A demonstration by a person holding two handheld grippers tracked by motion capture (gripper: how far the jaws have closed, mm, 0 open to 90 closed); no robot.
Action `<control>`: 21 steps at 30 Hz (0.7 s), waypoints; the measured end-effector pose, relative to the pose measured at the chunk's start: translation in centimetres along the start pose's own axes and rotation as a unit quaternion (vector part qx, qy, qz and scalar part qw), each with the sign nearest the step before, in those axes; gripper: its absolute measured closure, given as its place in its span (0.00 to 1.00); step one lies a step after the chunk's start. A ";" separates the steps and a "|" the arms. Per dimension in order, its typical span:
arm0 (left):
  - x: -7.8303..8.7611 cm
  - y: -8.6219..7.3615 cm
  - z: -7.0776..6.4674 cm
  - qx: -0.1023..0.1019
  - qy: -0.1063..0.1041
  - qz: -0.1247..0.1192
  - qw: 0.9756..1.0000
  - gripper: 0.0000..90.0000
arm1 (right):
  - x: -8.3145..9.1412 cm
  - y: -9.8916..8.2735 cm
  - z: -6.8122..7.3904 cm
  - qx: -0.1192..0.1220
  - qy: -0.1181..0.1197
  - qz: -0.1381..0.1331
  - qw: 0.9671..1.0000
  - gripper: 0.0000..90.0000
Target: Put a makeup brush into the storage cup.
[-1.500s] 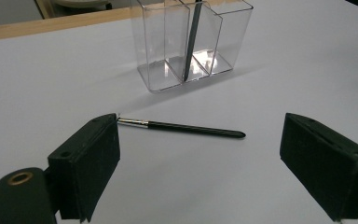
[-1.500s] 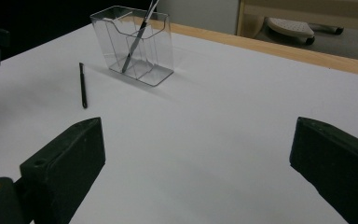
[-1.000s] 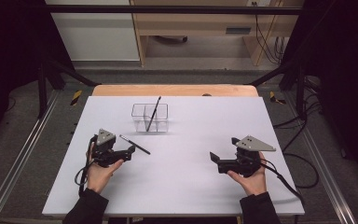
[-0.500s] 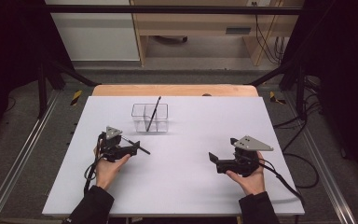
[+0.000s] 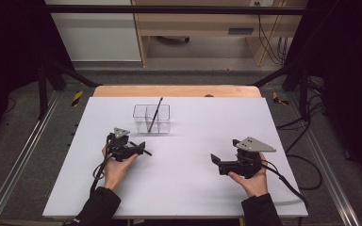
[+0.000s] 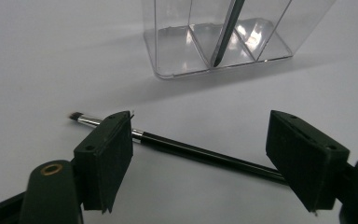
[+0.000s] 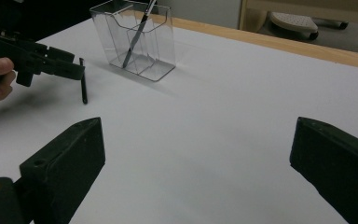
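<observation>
Brush first, from the high view: I see a thin black makeup brush [image 5: 143,150] lying flat on the white table [image 5: 193,188], just in front of the clear plastic organizer [image 5: 152,118], which holds a second dark brush [image 5: 154,114] leaning upright in one compartment. My left gripper [image 5: 139,149] sits low over the lying brush, and from up here I cannot tell whether its pads touch it. My right gripper [image 5: 215,160] rests well apart on the other side of the table, held level in the hand, nothing near it.

Left gripper view: the lying brush [image 6: 200,154] runs across between my two jaws, bristle tip poking out past the left pad [image 6: 105,156], handle end passing behind the right one. The jaws have just been closing, yet a wide gap remains and neither pad presses on the handle, so I have no hold on it. The organizer [image 6: 177,51] stands just beyond.

Right gripper view: my right gripper [image 7: 196,172] has its jaws spread wide with bare table between them. Farther off, the left gripper [image 7: 51,67] hovers at the brush [image 7: 83,86] beside the organizer [image 7: 140,42].
</observation>
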State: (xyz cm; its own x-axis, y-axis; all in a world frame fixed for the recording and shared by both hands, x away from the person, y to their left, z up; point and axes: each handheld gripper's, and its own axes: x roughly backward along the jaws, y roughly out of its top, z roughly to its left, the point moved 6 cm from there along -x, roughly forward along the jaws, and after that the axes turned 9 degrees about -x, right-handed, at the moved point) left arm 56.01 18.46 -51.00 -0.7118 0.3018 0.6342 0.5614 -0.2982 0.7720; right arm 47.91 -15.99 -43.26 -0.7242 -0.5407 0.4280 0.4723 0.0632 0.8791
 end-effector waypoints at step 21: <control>-1.1 -0.5 -0.5 -0.001 0.020 0.031 0.999 0.40 | 0.2 0.1 0.0 -0.001 0.002 -0.003 1.000 0.04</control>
State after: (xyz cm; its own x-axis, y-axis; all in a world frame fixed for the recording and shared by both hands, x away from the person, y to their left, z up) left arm 56.32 17.87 -52.10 -0.6915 0.2466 0.6790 0.6044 -0.3173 0.7308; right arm 47.82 -16.05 -43.10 -0.7246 -0.5448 0.4220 0.4692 0.0585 0.8812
